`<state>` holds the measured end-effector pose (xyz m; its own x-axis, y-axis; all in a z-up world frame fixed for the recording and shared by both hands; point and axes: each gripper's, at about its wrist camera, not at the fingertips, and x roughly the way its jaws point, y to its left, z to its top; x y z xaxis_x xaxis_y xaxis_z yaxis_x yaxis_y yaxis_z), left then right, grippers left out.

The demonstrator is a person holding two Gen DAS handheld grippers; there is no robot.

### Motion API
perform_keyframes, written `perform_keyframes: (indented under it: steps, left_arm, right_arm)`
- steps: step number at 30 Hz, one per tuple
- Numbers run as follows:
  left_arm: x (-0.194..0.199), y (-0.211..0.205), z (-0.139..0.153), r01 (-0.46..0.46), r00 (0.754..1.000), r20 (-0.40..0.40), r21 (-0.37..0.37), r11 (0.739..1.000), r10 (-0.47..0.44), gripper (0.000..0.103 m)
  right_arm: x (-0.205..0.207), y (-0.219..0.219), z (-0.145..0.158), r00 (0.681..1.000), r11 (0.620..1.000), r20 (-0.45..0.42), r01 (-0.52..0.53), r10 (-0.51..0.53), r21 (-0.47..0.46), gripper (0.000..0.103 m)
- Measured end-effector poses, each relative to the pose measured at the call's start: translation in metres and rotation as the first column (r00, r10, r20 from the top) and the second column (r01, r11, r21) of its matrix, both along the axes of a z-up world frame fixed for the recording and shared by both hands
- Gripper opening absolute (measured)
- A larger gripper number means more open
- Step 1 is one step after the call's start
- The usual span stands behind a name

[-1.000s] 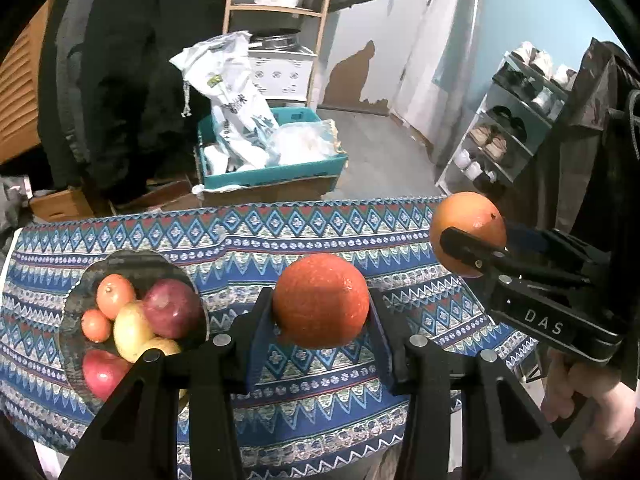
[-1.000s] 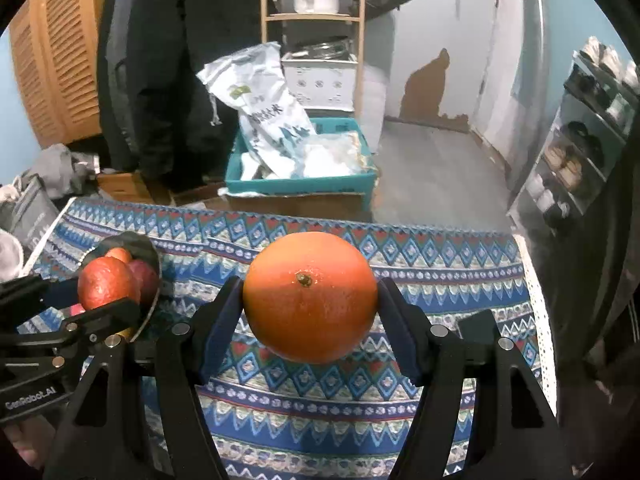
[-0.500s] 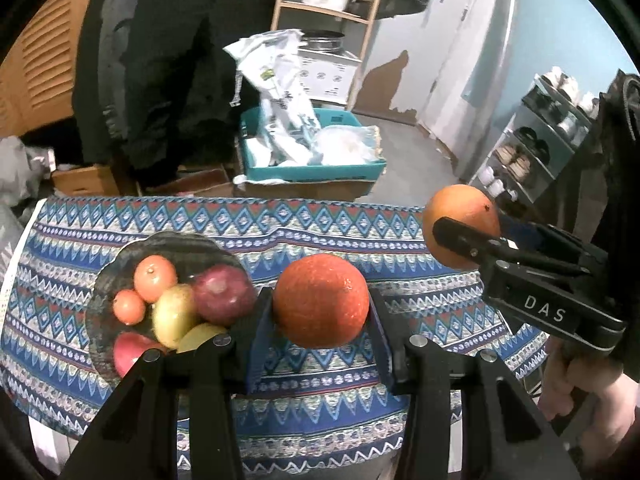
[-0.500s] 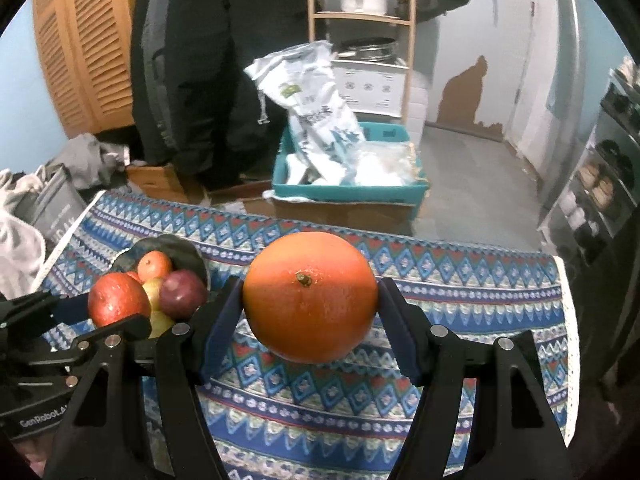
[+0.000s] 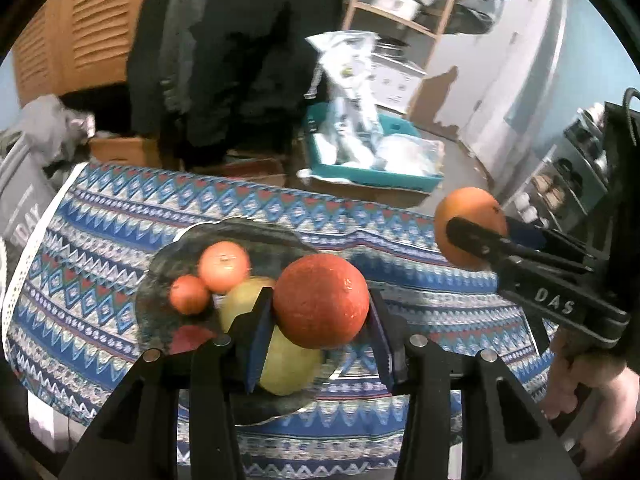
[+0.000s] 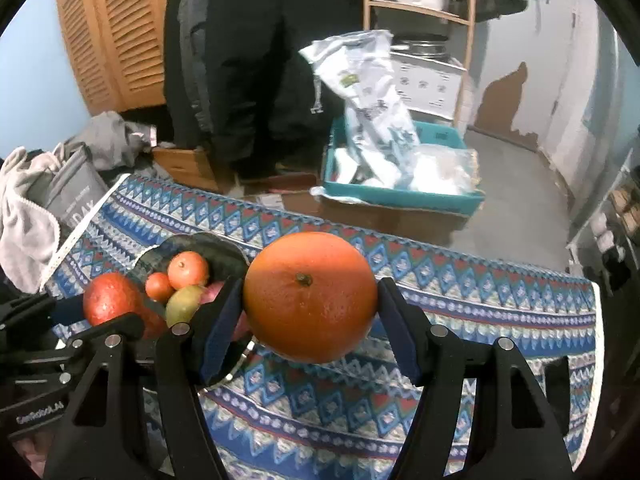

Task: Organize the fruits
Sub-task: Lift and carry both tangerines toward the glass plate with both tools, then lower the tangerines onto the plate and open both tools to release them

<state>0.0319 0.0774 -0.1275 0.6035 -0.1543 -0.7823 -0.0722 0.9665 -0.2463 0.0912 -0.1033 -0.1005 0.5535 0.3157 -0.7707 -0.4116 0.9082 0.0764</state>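
Carrying step: both tongs are bringing fruit toward the dark bowl [image 5: 160, 280]; left tongs [image 5: 320, 312] are clamped on the red-orange fruit [image 5: 320, 296], pads pressing both flanks; right tongs [image 6: 310, 304] are gripping the larger orange [image 6: 310, 296] with wider-set jaws.

Bowl is sitting on the patterned bench [image 5: 100, 248], just below and left of the left tongs, already holding two small oranges [image 5: 224, 266], a yellow-green fruit [image 5: 288, 364] and something red, partly hidden.

Next move, as I judge it: lowering the left fruit over a free spot in the bowl, easing the jaws apart; right tongs following; pile looks crowded, so rolling is a risk.

Against a second ago: bowl is now lying much nearer the left tongs and more central; both grips unchanged.
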Motion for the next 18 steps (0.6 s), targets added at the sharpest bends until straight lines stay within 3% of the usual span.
perform_keyframes:
  steps: [10,18]
  left_arm:
    - [0.014,0.053,-0.028,-0.097,0.994,-0.059,0.010,0.995,0.097,0.046]
    - [0.029,0.073,-0.058,-0.134,0.985,-0.107,-0.006,0.991,0.132,0.046]
  right_arm:
    - [0.026,0.056,-0.018,0.994,0.995,-0.054,-0.094,0.095,0.021,0.068]
    - [0.044,0.094,-0.046,0.978,0.987,-0.134,-0.158,0.160,0.030,0.068]
